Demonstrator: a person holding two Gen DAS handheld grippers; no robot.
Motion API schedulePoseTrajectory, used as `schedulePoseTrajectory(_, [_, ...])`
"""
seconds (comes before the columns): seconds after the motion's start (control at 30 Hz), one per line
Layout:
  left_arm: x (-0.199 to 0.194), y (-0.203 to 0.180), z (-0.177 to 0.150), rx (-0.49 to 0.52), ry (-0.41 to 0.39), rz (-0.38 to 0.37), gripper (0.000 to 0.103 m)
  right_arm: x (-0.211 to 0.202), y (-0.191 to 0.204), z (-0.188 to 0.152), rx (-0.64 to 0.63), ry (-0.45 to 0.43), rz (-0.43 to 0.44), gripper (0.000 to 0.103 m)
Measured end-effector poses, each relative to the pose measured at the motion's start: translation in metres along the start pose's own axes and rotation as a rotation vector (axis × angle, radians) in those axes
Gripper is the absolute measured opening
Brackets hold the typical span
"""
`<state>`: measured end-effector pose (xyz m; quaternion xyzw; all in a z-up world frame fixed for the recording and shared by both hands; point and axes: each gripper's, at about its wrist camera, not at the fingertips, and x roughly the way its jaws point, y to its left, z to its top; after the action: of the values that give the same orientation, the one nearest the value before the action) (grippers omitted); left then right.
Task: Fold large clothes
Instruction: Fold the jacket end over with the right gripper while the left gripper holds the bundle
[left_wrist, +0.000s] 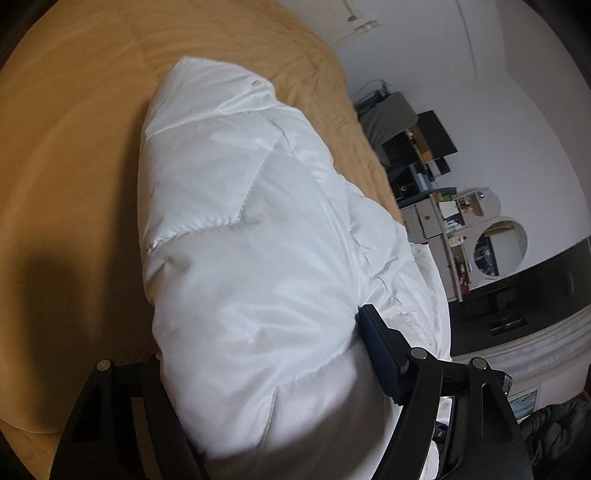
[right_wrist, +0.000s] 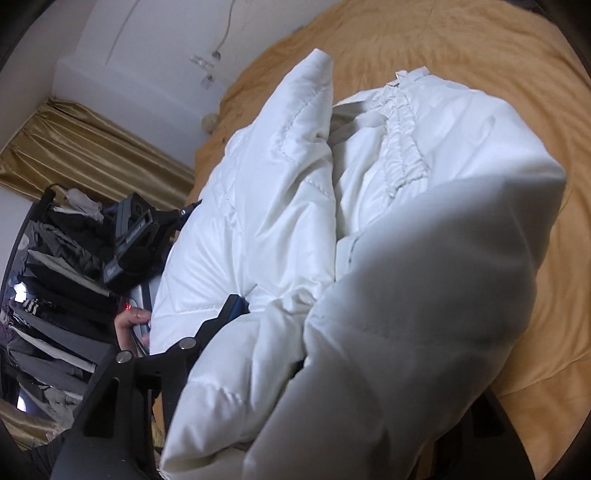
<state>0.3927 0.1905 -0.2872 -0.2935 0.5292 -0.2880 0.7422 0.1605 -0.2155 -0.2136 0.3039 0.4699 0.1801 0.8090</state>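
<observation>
A white puffy quilted jacket (left_wrist: 236, 229) lies bunched on a mustard-yellow bed cover (left_wrist: 66, 155). In the left wrist view a thick fold of it fills the space between my left gripper's fingers (left_wrist: 380, 354); the left gripper (left_wrist: 258, 369) is shut on it. In the right wrist view the jacket (right_wrist: 406, 229) is piled over my right gripper (right_wrist: 317, 332), whose left finger (right_wrist: 229, 310) shows and whose right one is hidden under fabric. It is shut on the jacket. The left gripper (right_wrist: 136, 229) shows at the jacket's left edge.
The bed cover (right_wrist: 498, 66) spreads far beyond the jacket. A desk with shelves, boxes and a round mirror (left_wrist: 498, 247) stands by the white wall. A rack of dark clothes (right_wrist: 55, 295) and gold curtains (right_wrist: 85, 147) are on the other side.
</observation>
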Motion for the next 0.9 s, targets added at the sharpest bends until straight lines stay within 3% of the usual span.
schedulePoseTrajectory(0.1, [0.015, 0.049, -0.019, -0.103, 0.003, -0.038, 0.088, 0.042, -0.020, -0.010, 0.016, 0.080, -0.047, 0.063])
schedulePoseTrajectory(0.17, [0.012, 0.063, -0.028, -0.166, -0.025, -0.096, 0.088, 0.056, -0.036, -0.015, 0.021, 0.093, -0.037, 0.071])
schedulePoseTrajectory(0.27, [-0.009, 0.051, -0.032, -0.166, -0.059, -0.005, 0.088, 0.056, -0.048, -0.011, 0.047, 0.108, -0.008, 0.073])
schedulePoseTrajectory(0.37, [-0.040, 0.012, -0.039, -0.046, -0.085, 0.136, 0.088, 0.060, -0.055, -0.004, 0.066, 0.116, -0.009, 0.079])
schedulePoseTrajectory(0.43, [-0.055, -0.024, -0.056, 0.080, -0.103, 0.252, 0.088, 0.060, -0.062, 0.000, 0.073, 0.112, -0.048, 0.093])
schedulePoseTrajectory(0.57, [-0.060, -0.089, -0.105, 0.286, -0.151, 0.348, 0.088, 0.057, -0.074, -0.004, 0.084, 0.125, -0.029, 0.094])
schedulePoseTrajectory(0.63, [-0.032, -0.126, -0.123, 0.383, -0.196, 0.373, 0.088, 0.053, -0.078, -0.001, 0.059, 0.122, -0.045, 0.094])
schedulePoseTrajectory(0.7, [0.007, -0.139, -0.140, 0.439, -0.153, 0.436, 0.089, 0.050, -0.079, 0.001, 0.047, 0.123, -0.053, 0.094])
schedulePoseTrajectory(0.73, [0.027, -0.138, -0.151, 0.496, -0.117, 0.512, 0.090, 0.044, -0.083, 0.001, 0.043, 0.129, -0.054, 0.094])
schedulePoseTrajectory(0.8, [0.051, -0.149, -0.174, 0.623, -0.139, 0.626, 0.096, 0.028, -0.091, 0.006, 0.030, 0.139, -0.067, 0.094])
schedulePoseTrajectory(0.9, [0.056, -0.149, -0.179, 0.598, -0.130, 0.610, 0.097, -0.007, -0.086, 0.014, -0.035, 0.106, -0.156, 0.089])
